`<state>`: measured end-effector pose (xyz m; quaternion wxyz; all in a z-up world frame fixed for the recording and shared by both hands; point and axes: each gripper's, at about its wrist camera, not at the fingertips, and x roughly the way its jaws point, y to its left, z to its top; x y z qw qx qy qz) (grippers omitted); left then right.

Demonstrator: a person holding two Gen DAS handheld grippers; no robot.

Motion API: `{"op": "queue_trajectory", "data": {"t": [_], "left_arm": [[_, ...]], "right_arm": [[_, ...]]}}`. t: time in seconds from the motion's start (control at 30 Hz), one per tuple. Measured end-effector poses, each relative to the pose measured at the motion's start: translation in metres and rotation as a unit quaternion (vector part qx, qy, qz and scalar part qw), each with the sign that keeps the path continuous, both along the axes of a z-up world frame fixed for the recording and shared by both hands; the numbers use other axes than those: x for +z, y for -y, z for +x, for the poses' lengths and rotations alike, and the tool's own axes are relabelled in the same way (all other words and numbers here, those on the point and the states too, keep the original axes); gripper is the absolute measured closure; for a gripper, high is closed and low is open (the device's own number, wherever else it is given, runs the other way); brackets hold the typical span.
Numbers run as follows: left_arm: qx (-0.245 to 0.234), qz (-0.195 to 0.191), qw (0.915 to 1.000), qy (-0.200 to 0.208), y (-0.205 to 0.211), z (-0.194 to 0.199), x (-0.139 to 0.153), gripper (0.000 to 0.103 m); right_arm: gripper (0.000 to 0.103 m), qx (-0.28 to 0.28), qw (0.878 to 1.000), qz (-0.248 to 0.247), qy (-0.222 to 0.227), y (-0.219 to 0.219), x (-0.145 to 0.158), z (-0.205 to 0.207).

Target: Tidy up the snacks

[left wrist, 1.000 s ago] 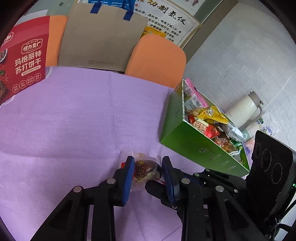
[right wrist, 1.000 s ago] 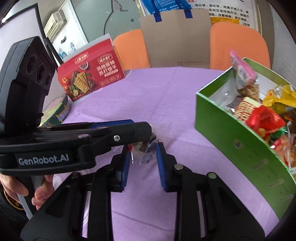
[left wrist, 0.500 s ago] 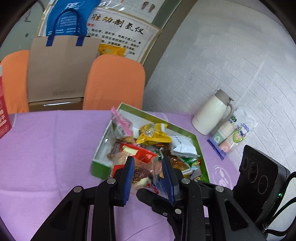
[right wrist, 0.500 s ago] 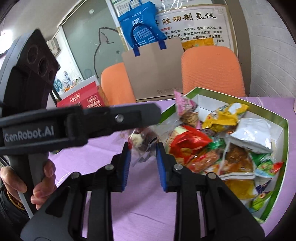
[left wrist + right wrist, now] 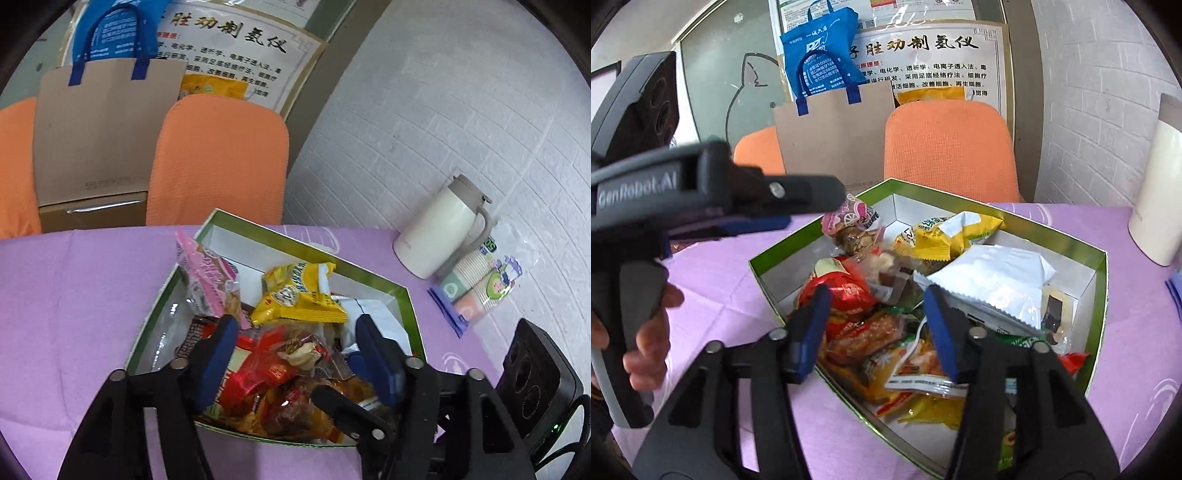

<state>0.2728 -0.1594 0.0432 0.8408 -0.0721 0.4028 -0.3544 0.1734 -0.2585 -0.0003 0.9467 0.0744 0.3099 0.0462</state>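
Two claws now spread wide, left claw and right claw, snack packet released into green box.

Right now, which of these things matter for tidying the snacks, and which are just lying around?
For the job: green box, yellow packet, white packet, red packet, both open claws, left and right.

Lying about: white jug, paper bag, orange chair.

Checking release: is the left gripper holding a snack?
No, the left gripper is open above the green box, nothing between its fingers.
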Motion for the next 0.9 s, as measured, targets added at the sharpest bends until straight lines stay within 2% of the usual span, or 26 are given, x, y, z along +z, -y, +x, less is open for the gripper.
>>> {"op": "queue_trajectory", "data": {"t": [0.03, 0.07, 0.1, 0.17, 0.3, 0.5, 0.57, 0.7, 0.8, 0.9], "left_arm": [[0.014, -0.001, 0.9999, 0.006, -0.005, 0.0, 0.001, 0.021], [0.025, 0.001, 0.9996, 0.01, -0.009, -0.001, 0.001, 0.016], [0.036, 0.007, 0.9992, 0.013, -0.013, -0.001, 0.002, 0.015], [0.052, 0.022, 0.9983, 0.017, -0.018, -0.003, 0.005, 0.012], [0.064, 0.034, 0.9972, 0.02, -0.028, -0.018, 0.009, 0.008], [0.069, 0.047, 0.9958, 0.039, -0.042, -0.063, 0.022, 0.005], [0.084, 0.065, 0.9929, 0.054, -0.048, -0.085, 0.026, 0.003], [0.119, 0.104, 0.9826, 0.099, -0.059, -0.132, 0.029, 0.0], [0.125, 0.106, 0.9808, 0.106, -0.067, -0.163, 0.023, 0.0], [0.135, 0.131, 0.9757, 0.112, -0.068, -0.192, 0.01, 0.0]], "right_arm": [[0.03, -0.001, 1.0, 0.001, -0.001, 0.0, -0.002, -0.002], [0.019, -0.003, 1.0, 0.003, 0.0, 0.0, -0.003, -0.003], [0.015, -0.005, 1.0, 0.005, 0.002, 0.001, -0.004, -0.005], [0.014, -0.004, 1.0, 0.015, 0.003, 0.001, -0.002, -0.013], [0.002, -0.006, 0.999, 0.026, 0.02, 0.001, 0.012, -0.04], [0.001, -0.03, 0.999, -0.012, 0.026, -0.001, 0.037, -0.092], [0.001, -0.045, 0.998, -0.03, 0.021, -0.004, 0.039, -0.111], [0.001, -0.079, 0.995, -0.056, 0.006, -0.004, 0.031, -0.143], [0.001, -0.092, 0.994, -0.064, -0.001, -0.004, 0.022, -0.164], [0.001, -0.099, 0.993, -0.058, -0.003, -0.004, 0.014, -0.179]]}}
